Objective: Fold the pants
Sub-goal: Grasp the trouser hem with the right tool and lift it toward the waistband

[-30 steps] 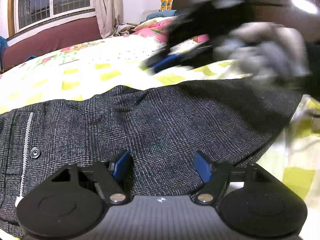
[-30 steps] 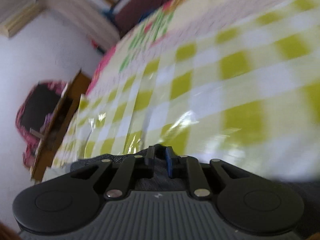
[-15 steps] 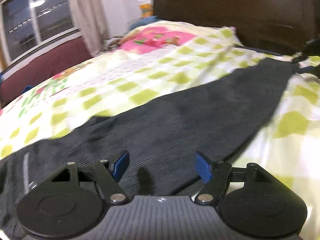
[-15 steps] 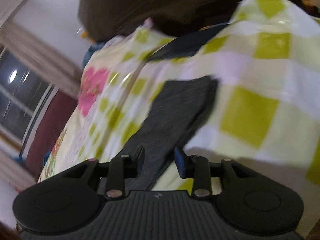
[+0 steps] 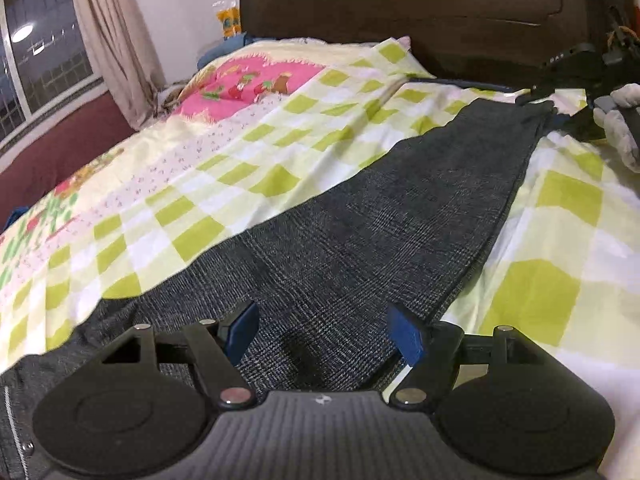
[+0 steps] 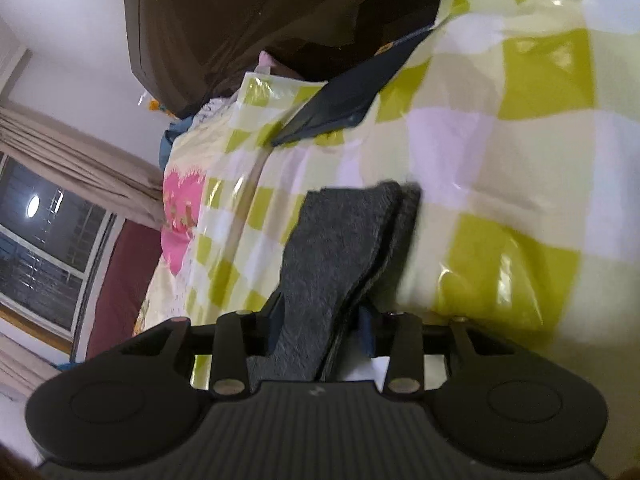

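Risk first: the right tongs [image 6: 322,322] have the hem end of the pants [image 6: 344,248] between their blades, and two fabric layers show there, slightly offset. If the pinch only catches one layer, or the cloth slides out during a lift, the leg drops short and the fold comes out crooked. The other cause would be the waist end: nothing pins it, so a hard pull from the far end could drag the whole garment across the slippery-looking bedsheet [image 6: 520,160].

Left tongs [image 5: 322,334]: blades spread wide, holding nothing, hovering just above the pants [image 5: 380,220] near the waist end (a button and a white stitch line sit at the left edge of that view). Contact with the cloth is not evident; a shadow falls right between the blades.

Right tongs: blades drawn in partway around the hem, gripping the pants, though whether the pinch is tight is hard to judge.

Ahead of the left tongs the pants run out flat as one long dark strip across the bed, the legs apparently stacked, toward the headboard [image 5: 440,12]. At the strip's far end a gloved hand [image 5: 618,120] works the right tongs. A pink pillow [image 5: 248,80] lies far left, the window [image 5: 44,56] beyond.
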Demonstrator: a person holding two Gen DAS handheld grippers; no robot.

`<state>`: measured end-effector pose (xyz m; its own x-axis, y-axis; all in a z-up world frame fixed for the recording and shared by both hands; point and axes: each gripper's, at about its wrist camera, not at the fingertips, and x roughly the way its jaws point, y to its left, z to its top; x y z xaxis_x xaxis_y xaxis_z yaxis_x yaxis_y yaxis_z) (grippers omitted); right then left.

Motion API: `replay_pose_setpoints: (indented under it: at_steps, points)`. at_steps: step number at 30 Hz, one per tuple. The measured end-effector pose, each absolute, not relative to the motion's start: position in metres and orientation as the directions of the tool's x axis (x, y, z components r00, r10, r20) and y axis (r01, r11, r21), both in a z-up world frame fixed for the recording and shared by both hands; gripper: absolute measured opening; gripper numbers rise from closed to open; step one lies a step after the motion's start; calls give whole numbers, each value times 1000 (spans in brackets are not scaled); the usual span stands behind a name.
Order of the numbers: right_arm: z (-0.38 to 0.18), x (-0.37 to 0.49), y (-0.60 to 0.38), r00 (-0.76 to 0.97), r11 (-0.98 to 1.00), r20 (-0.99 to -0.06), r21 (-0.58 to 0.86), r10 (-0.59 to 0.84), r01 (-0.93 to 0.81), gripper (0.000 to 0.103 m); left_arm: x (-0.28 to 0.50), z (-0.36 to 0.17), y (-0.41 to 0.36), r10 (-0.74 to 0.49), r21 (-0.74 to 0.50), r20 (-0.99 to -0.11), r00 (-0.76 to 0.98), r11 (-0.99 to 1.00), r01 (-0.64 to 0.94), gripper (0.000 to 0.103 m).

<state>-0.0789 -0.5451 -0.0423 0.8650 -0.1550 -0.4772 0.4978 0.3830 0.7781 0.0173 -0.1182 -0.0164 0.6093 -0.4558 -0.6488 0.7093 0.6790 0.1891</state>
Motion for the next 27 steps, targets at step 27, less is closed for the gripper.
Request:
replay_pose_setpoints:
  at_steps: [27]
  points:
    - [64,111,-63,691,823,-466,435,553,-365,8,22,-5,113,-217,131,-593,775,924,359,84]
